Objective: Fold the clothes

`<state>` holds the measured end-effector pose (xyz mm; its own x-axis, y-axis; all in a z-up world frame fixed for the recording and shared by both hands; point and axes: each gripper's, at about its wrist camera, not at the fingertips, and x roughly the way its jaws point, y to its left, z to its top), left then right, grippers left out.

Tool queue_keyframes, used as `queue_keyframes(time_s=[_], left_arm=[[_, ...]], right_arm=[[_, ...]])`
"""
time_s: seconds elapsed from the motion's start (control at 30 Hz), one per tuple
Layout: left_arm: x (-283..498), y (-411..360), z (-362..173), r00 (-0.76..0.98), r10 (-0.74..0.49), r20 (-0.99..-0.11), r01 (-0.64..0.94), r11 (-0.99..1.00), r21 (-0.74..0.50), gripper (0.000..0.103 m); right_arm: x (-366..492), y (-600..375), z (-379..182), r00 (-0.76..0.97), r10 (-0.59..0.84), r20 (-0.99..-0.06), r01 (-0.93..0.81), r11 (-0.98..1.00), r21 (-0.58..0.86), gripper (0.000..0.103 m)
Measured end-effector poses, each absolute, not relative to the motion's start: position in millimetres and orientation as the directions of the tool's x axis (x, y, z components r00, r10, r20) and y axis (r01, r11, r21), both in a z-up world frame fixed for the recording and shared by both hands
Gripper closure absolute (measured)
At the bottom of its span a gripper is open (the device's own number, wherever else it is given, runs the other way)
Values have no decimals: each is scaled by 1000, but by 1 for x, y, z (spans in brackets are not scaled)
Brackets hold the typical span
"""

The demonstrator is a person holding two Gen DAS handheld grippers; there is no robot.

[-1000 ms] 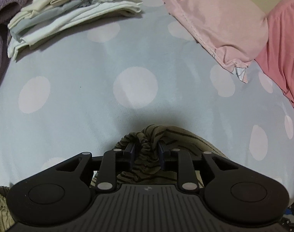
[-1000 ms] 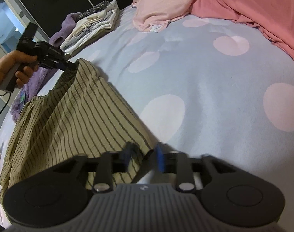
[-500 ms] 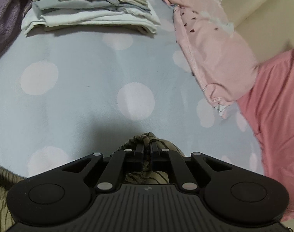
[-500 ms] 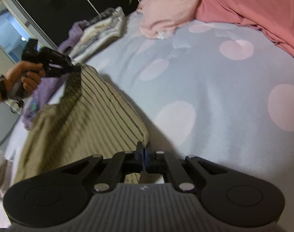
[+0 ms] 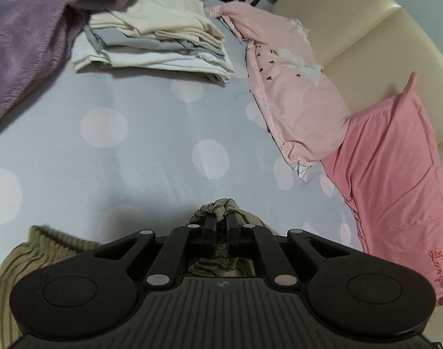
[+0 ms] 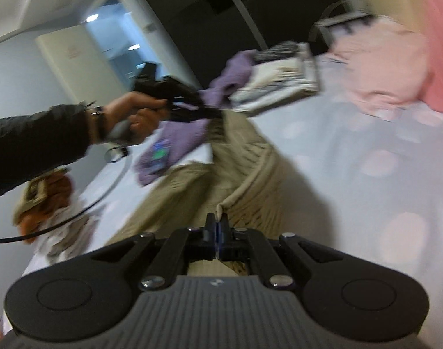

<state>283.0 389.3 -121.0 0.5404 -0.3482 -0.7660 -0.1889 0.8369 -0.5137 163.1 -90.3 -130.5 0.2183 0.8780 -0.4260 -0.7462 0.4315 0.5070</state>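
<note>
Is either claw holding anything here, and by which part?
Both hold the striped olive garment. The left claw pinches its gathered, elastic-looking edge; the right claw is shut on a thin fold of another edge.

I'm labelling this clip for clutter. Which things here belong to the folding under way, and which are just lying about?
In the job:
striped olive garment
left gripper, shut on its gathered edge
right gripper, shut on another edge

Lying about:
stack of folded clothes
purple fleece
pale pink pillow
coral pillow
</note>
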Motion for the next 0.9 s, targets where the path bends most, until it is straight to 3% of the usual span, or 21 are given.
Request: queue_keyframes(time_s=[0.37, 0.9], left_arm=[[215, 461, -97, 579, -337, -743, -213, 817, -536, 99], [184, 536, -131, 543, -329, -773, -255, 812, -525, 98]], right_arm=[[87, 30, -98, -25, 913, -408, -876, 176, 449, 101], [16, 189, -126, -244, 866, -437, -877, -5, 481, 101]])
